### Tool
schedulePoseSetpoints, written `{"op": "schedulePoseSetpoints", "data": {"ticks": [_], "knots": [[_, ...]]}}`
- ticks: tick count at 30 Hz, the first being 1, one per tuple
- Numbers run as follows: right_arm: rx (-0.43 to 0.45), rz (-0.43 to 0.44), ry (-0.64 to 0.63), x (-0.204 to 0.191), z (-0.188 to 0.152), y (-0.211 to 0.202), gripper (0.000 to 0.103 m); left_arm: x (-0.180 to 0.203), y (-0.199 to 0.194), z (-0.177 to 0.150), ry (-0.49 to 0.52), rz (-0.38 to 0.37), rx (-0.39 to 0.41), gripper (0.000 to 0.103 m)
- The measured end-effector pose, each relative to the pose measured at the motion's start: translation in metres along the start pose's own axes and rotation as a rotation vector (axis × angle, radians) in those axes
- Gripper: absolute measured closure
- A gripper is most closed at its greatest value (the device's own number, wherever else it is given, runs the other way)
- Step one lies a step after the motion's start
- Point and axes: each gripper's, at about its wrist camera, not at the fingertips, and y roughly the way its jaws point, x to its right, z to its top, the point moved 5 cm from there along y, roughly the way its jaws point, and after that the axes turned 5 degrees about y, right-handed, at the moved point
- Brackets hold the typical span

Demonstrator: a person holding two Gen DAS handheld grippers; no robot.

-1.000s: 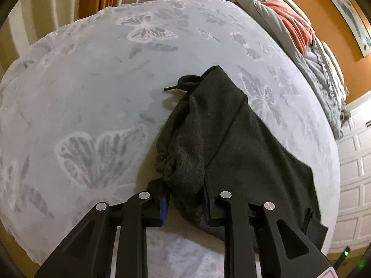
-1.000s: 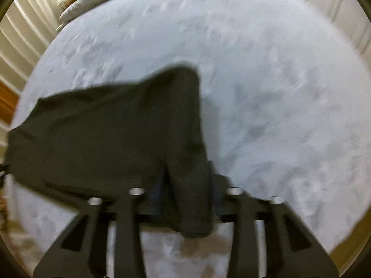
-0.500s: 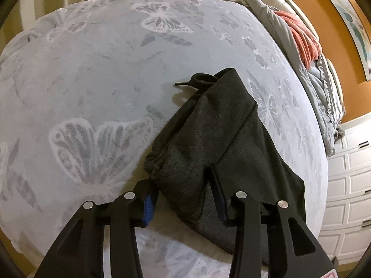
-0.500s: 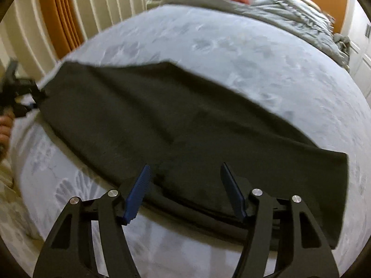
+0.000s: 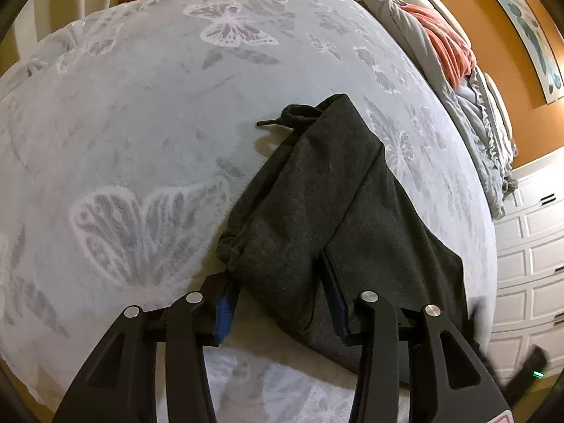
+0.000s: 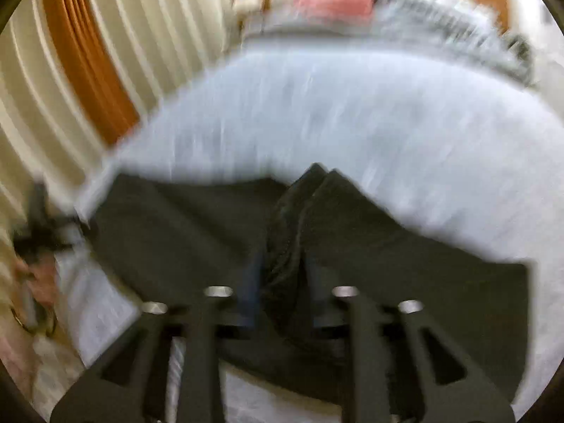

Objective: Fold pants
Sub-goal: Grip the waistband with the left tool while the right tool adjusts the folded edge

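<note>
Dark grey drawstring pants [image 5: 338, 218] were laid on a butterfly-print blanket [image 5: 148, 134] covering the bed. The left gripper [image 5: 282, 303] was being opened, its jaws straddling the bunched waistband end without pressing it. The right gripper [image 6: 282, 282] was being closed around a raised fold of the pants; contact could not be confirmed through blur.

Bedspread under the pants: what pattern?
Pale bedspread with butterfly prints; clearest in the left wrist view.
</note>
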Motion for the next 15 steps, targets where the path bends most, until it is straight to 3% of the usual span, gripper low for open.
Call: {"op": "schedulePoseSetpoints", "data": {"ticks": [1,2,5,7,8,9,11,15], "knots": [[-0.098,-0.058,-0.011,0.002,-0.014,0.029,0.058,0.002,0.000,0.000,0.008,0.006,0.001,0.058],[-0.118,-0.087,-0.017,0.004,-0.019,0.037,0.058,0.004,0.000,-0.001,0.014,0.011,0.003,0.058],[-0.035,-0.026,-0.013,0.003,-0.007,0.003,0.058,0.006,0.000,-0.002,0.023,0.014,0.010,0.057],[0.066,0.005,0.024,0.013,0.004,-0.035,0.050,0.007,0.000,-0.001,0.027,0.003,0.014,0.060],[0.108,-0.002,0.054,0.024,0.008,-0.051,0.037,0.008,-0.001,-0.001,0.025,0.001,0.018,0.067],[0.135,-0.013,0.077,0.030,0.010,-0.058,0.028,0.009,-0.002,0.000,0.027,0.001,0.027,0.077],[0.179,-0.077,0.149,0.062,0.016,-0.069,0.027,0.012,-0.007,0.002,0.024,-0.009,0.036,0.082],[0.134,-0.198,0.209,0.102,0.014,-0.065,0.027,0.022,-0.023,0.006,0.003,-0.053,0.081,0.085]]}}
